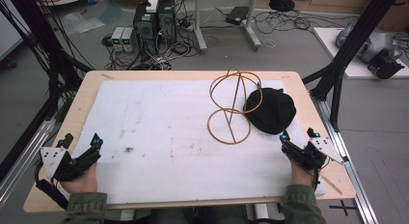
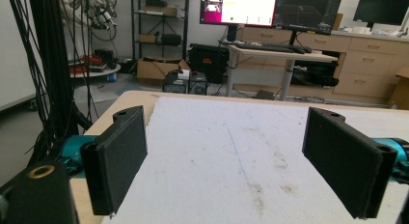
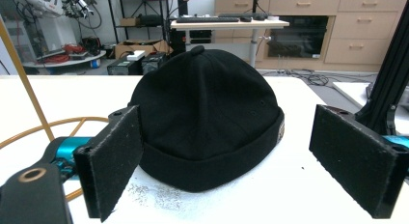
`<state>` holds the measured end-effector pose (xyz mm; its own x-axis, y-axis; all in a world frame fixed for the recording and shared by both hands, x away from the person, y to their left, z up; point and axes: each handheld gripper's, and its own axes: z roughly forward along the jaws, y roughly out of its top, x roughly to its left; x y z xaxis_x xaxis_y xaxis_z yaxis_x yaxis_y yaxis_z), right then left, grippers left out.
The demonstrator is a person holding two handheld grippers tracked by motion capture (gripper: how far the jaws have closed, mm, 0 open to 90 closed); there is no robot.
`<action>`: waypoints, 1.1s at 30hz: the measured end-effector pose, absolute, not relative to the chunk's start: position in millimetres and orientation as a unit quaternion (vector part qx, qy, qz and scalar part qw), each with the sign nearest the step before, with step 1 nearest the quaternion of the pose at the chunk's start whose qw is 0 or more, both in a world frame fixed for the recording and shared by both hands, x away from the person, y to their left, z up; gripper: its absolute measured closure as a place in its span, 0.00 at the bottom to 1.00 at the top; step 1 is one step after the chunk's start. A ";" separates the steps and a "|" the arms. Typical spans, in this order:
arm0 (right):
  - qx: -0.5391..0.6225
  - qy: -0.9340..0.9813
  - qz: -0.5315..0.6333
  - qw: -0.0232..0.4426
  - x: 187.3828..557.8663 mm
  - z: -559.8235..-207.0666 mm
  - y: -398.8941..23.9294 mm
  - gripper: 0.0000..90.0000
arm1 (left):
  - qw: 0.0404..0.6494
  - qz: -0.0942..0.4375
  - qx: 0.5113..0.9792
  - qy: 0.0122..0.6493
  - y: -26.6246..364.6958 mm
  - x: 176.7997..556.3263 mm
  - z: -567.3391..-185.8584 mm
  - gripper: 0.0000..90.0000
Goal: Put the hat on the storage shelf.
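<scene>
A: Near edge? 
B: Left tongs (image 1: 82,147) spread, empty; right tongs (image 1: 296,141) spread, empty.

A: Beyond? 
B: Black beanie (image 3: 207,115) toward the worktop (image 1: 91,91) right edge, touching a wire hat stand (image 1: 234,105).

A: Risk? 
B: Lifting might snag the stand.

We see a black hat (image 3: 207,118) sitting on the white table (image 3: 299,185), right in the middle. The two black jaws of our right hand-held gripper (image 3: 241,161) stand wide apart at 8 o'clock and 4 o'clock, with nothing held between them. The hat is just past them. A thin orange wire frame (image 3: 24,84) stands at 9 o'clock, beside the hat.
</scene>
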<state>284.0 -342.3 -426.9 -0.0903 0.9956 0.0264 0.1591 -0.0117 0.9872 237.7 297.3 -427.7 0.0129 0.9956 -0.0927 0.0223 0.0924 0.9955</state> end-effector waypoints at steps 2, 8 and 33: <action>0.519 0.556 0.487 0.430 284.3 -427.0 -342.4 0.12 | 0.521 0.466 0.486 0.525 297.4 238.0 -427.8 0.18; 0.519 0.558 0.486 0.428 285.3 -427.1 -342.1 0.12 | 0.521 0.466 0.486 0.524 297.0 238.7 -428.1 0.18; 0.512 0.566 0.484 0.429 313.8 -420.6 -339.6 0.12 | 0.517 0.459 0.506 0.515 292.2 244.1 -430.0 0.18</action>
<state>313.8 -339.6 -420.6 -0.1083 0.9941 0.0105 0.1641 0.0075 0.9864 244.1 292.2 -430.0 0.0477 0.9965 -0.0686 0.0474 0.0663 0.9967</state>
